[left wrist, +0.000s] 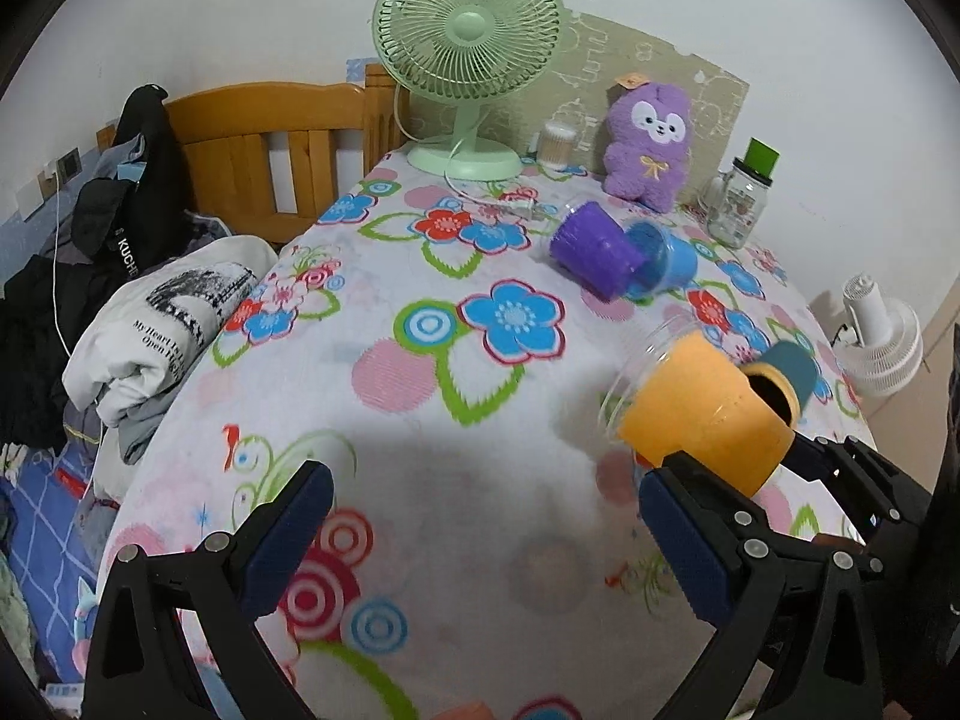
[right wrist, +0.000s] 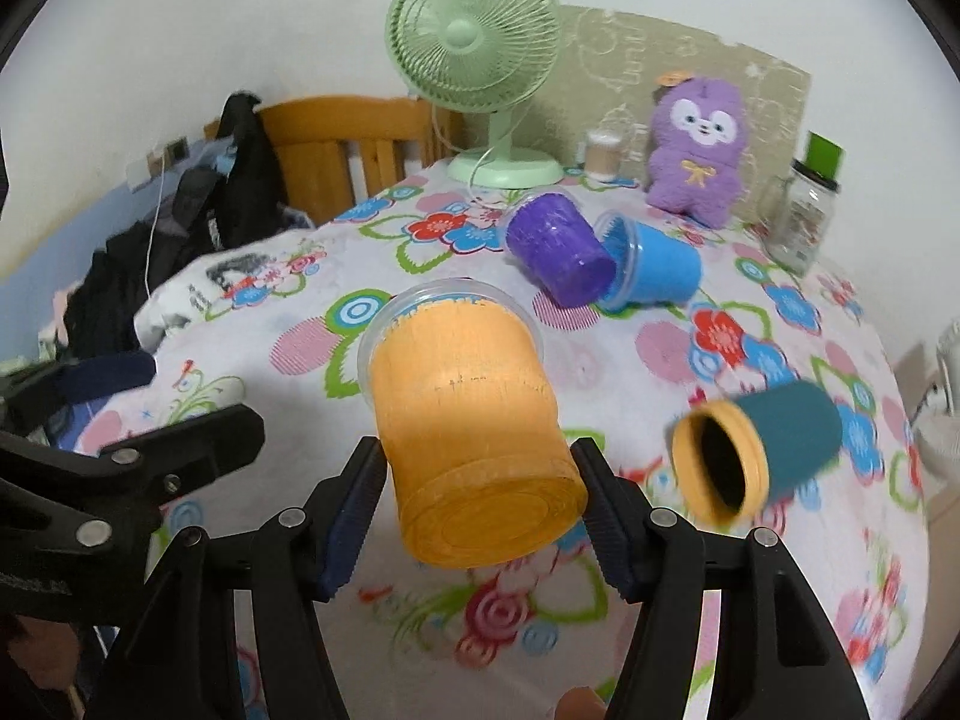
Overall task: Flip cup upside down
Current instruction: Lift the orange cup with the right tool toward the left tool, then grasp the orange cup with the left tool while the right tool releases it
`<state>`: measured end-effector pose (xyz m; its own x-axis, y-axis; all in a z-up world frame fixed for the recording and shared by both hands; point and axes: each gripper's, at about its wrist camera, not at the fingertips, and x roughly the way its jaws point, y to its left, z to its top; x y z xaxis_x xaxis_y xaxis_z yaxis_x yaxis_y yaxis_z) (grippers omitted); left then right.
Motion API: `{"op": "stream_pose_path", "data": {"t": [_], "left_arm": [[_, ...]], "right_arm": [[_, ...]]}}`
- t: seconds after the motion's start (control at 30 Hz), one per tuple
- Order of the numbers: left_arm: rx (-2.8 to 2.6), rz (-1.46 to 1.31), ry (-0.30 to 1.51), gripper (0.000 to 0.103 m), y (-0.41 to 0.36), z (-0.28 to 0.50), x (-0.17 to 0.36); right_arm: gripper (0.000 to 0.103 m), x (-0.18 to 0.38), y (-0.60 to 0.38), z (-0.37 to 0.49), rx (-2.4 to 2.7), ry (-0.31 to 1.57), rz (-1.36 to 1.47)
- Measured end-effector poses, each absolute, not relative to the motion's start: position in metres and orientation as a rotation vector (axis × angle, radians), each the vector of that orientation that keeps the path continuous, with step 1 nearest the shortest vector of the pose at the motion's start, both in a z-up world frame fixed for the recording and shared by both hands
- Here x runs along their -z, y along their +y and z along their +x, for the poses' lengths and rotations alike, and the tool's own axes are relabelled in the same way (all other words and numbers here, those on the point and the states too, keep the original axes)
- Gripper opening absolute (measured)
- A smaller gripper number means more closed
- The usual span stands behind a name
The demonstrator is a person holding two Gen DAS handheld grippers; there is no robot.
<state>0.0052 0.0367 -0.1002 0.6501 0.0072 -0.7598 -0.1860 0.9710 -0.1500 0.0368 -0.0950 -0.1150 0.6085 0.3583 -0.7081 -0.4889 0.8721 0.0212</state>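
While my right gripper [right wrist: 477, 516] clamps the orange cup [right wrist: 474, 438] near its base, the cup hangs tilted above the table [right wrist: 630, 360], rim pointing away and slightly up. Flip looks roughly half done; rim-down rotation and set-down remain. Left gripper [left wrist: 480, 531] gapes wide, holding nothing. 3 more cups lie tipped: purple [right wrist: 558, 249], blue [right wrist: 654, 270], teal [right wrist: 762, 450].

Orange cup [right wrist: 474, 438] tilted above the tablecloth (base nearest the camera), clear-rimmed mouth away.
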Motion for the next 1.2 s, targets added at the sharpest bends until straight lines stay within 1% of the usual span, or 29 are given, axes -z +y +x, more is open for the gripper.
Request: {"op": "stream_pose_path", "data": {"t": [0.17, 0.43, 0.5, 0.53, 0.57, 0.63, 0.77, 0.97, 1.2], "left_arm": [[-0.11, -0.216, 0.871, 0.103, 0.03, -0.009, 0.108], [-0.097, -0.217, 0.89, 0.103, 0.019, -0.016, 0.117], [-0.09, -0.215, 0.89, 0.103, 0.016, -0.016, 0.116], [-0.086, -0.214, 0.888, 0.103, 0.014, -0.016, 0.115], [-0.081, -0.213, 0.882, 0.103, 0.012, -0.016, 0.114], [-0.076, -0.211, 0.873, 0.103, 0.009, -0.015, 0.111], [-0.055, -0.215, 0.839, 0.103, -0.001, -0.01, 0.101], [-0.016, -0.229, 0.806, 0.103, -0.024, 0.0, 0.093], [0.02, -0.237, 0.866, 0.103, -0.06, 0.012, 0.108]], "right_arm": [[0.066, 0.13, -0.101, 0.019, -0.468, 0.795, -0.15], [0.068, 0.141, -0.105, 0.005, -0.43, 0.794, -0.206], [0.073, 0.14, -0.107, 0.004, -0.426, 0.789, -0.206], [0.082, 0.139, -0.109, 0.003, -0.425, 0.788, -0.199], [0.089, 0.137, -0.112, 0.003, -0.425, 0.785, -0.188], [0.093, 0.134, -0.121, 0.003, -0.439, 0.787, -0.155], [0.094, 0.129, -0.142, 0.001, -0.511, 0.795, -0.084], [0.094, 0.123, -0.194, -0.008, -0.447, 0.768, -0.067], [0.094, 0.126, -0.26, -0.007, -0.336, 0.778, -0.034]]}}
